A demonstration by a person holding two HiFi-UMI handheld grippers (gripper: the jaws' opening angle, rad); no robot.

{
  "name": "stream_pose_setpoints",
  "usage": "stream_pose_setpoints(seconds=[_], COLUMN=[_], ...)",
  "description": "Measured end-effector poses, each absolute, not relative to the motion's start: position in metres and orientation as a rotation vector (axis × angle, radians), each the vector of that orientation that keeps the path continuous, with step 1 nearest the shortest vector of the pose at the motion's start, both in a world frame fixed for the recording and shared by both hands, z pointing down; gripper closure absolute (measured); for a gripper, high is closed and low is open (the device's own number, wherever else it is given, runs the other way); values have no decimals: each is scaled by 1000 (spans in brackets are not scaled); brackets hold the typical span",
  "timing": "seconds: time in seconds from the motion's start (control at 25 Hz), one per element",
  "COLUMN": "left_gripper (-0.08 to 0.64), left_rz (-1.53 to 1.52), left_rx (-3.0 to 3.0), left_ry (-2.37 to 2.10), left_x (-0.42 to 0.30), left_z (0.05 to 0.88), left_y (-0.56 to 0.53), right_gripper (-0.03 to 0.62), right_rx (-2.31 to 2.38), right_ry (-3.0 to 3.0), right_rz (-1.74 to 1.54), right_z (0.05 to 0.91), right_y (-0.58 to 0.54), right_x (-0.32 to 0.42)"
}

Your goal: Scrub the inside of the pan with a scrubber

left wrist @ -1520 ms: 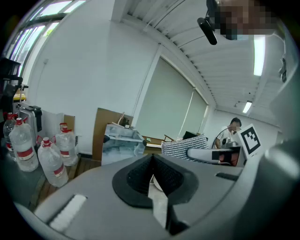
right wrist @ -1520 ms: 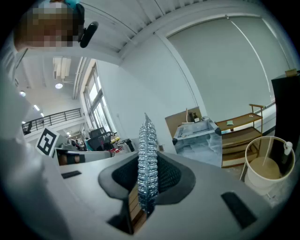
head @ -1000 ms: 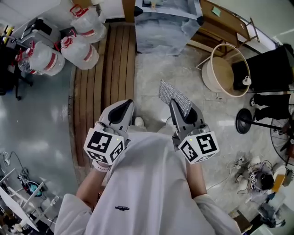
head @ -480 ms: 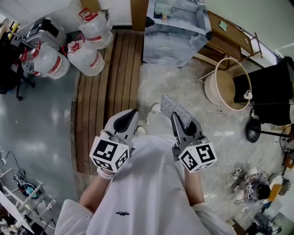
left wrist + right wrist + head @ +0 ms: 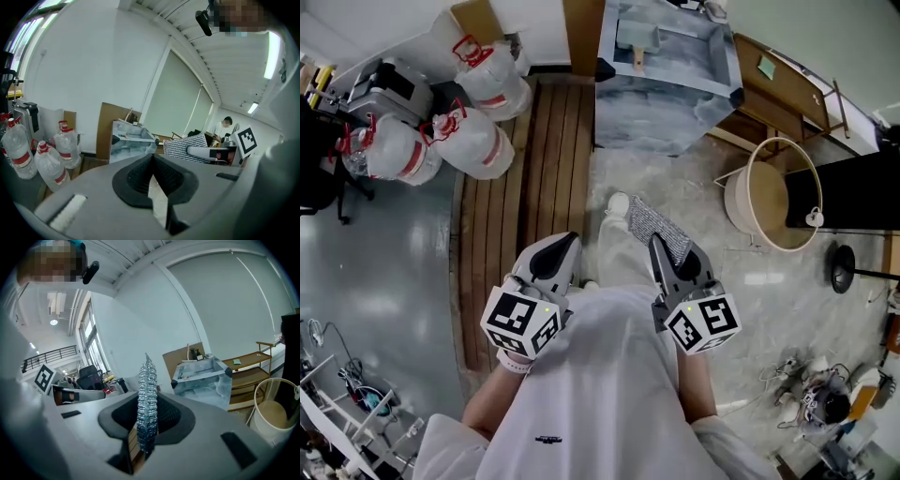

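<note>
Person stands with both claws held close to the chest, the scrubber pinched in the right one.

The right claw (image 5: 656,242) is clamped on a silvery mesh scrubber (image 5: 660,223), which stands on edge between the pads and sticks out well past the tips; seen from the right gripper view, the scrubber (image 5: 147,399) rises upright through the middle of the right claw (image 5: 146,423). The left claw (image 5: 565,242) is closed with nothing in it, its pads meeting at the tips. Both are level with each other, just in front of the person's white shirt (image 5: 600,394). Ahead on the floor are a plastic-wrapped tub (image 5: 666,94), a strip of wooden slats (image 5: 539,159) with water jugs (image 5: 473,141) beside it, and a round basket (image 5: 764,197) off to the right. I can't pick out a pan from here.
</note>
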State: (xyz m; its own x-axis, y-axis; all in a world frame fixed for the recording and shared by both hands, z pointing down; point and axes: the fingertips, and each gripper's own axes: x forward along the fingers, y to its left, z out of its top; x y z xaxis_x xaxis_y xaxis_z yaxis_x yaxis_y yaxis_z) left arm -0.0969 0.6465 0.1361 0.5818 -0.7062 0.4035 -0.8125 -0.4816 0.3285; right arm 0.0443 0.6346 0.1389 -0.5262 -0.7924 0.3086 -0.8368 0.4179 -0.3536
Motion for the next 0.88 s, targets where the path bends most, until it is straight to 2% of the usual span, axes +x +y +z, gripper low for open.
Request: stream_pose_setpoints(seconds=[0.52,0.88], left_gripper=[555,555], left_rz=[355,365], left_rx=[2323,2371], left_ry=[-1222,-1168], left_x=[-38,2], left_z=[120,116], left_y=[391,298], right_gripper=[522,522], right_rx=[1435,1472], right_ry=[-2580,-2586], right_rz=[767,776], right_z=[131,129], right_y=[376,285], right_x=[103,129])
